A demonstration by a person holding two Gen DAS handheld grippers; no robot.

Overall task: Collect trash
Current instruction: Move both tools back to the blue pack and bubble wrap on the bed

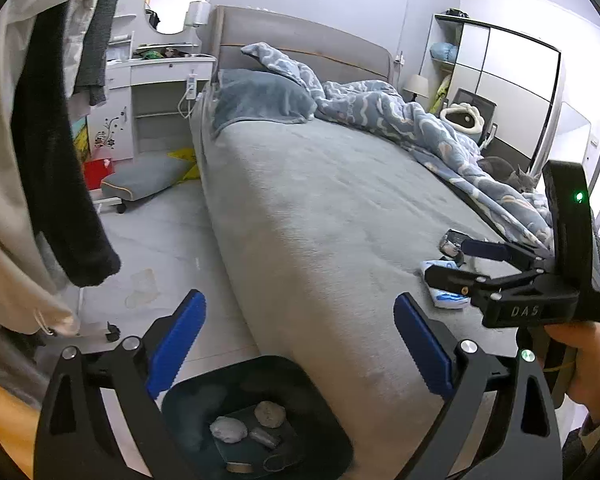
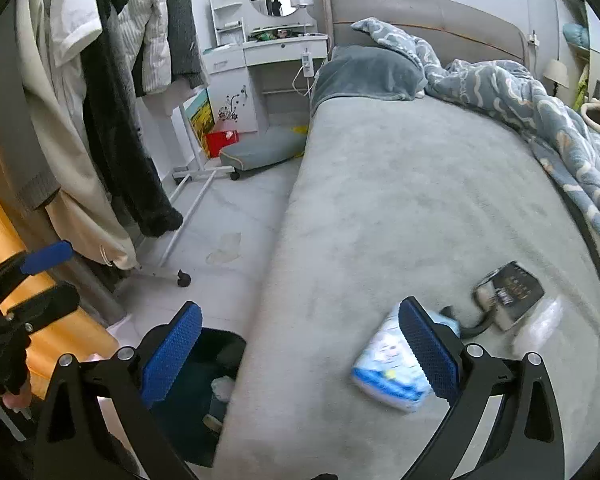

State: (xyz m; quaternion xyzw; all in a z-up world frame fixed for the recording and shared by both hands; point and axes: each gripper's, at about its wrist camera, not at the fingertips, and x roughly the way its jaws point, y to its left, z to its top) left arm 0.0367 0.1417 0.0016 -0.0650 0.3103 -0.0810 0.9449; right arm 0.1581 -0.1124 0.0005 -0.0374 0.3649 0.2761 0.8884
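Your left gripper (image 1: 296,344) is spread wide and holds nothing; directly below its fingers sits the dark trash bin (image 1: 324,396) on the floor against the bed (image 1: 320,200), with crumpled wads (image 1: 229,429) lying in its bottom. Your right gripper (image 2: 300,348) is also spread and empty, hovering over the bed's near corner. The blue-and-white wrapper (image 2: 384,364) lies on the grey cover just beside its right-hand finger, partly behind the blue pad. Further ahead and to the right of that gripper rests a dark packet (image 2: 508,292), with a clear plastic scrap (image 2: 540,320) next to it
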